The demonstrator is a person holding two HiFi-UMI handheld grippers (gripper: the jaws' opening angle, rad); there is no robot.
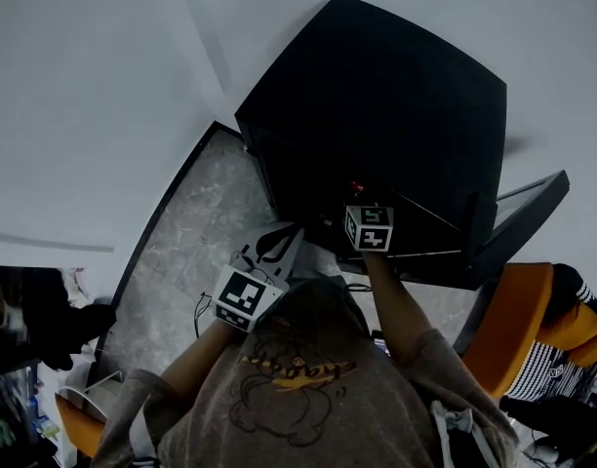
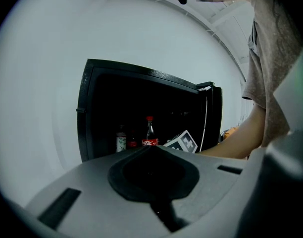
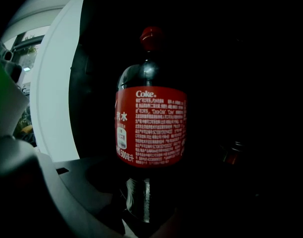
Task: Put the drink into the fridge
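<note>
Inside, upright: a Coke bottle (image 3: 150, 128) in the open black fridge (image 1: 377, 96), gripped low.

At left, the left gripper (image 2: 151, 151) has its jaws together on nothing. It faces the fridge, where a small green-labelled bottle (image 2: 121, 142) stands left of the Coke. The right gripper (image 3: 141, 205) is clamped on the Coke bottle's clear base, below a red label reading "Coke" and "500". Grey marbled floor (image 1: 201, 252) and white wall (image 1: 84, 86) surround the fridge, with an orange chair (image 1: 508, 330) at right.
</note>
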